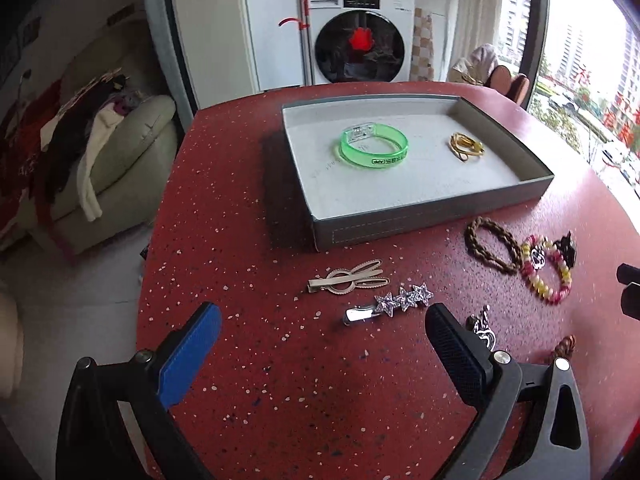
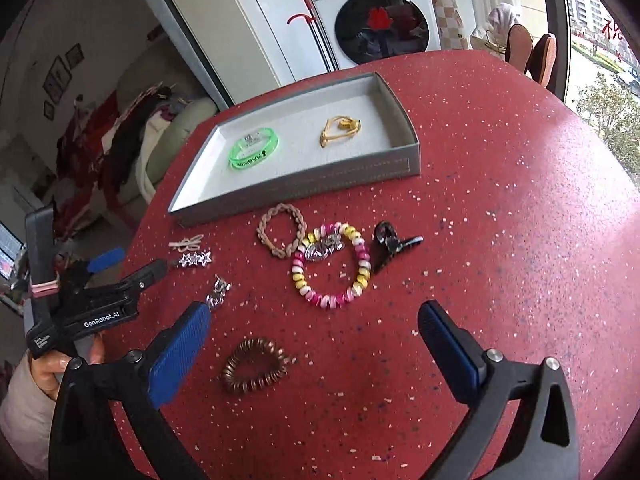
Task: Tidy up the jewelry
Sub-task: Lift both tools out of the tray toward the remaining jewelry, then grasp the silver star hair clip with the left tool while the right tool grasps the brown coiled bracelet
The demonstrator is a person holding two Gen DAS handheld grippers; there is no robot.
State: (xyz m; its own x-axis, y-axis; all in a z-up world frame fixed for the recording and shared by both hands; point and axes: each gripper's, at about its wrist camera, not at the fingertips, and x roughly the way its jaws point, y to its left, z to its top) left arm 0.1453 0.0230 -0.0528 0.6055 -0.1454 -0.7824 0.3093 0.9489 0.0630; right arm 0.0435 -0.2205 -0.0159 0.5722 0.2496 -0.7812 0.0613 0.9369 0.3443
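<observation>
Red speckled table (image 1: pixel 240 360) carries a grey tray (image 1: pixel 432 216) containing a green bangle (image 1: pixel 374 148) and a yellow band (image 1: pixel 466 146). Loose on the table near the tray: braided bracelet (image 2: pixel 280 236), pink-and-yellow beaded bracelet (image 2: pixel 332 266), black clip (image 2: pixel 390 242), star clip (image 1: pixel 390 304), coiled copper band (image 2: pixel 256 366). Left gripper (image 1: pixel 324 336) hovers wide open, empty, above the star clip. Right gripper (image 2: pixel 314 332) likewise spread, holding nothing, over the copper band.
</observation>
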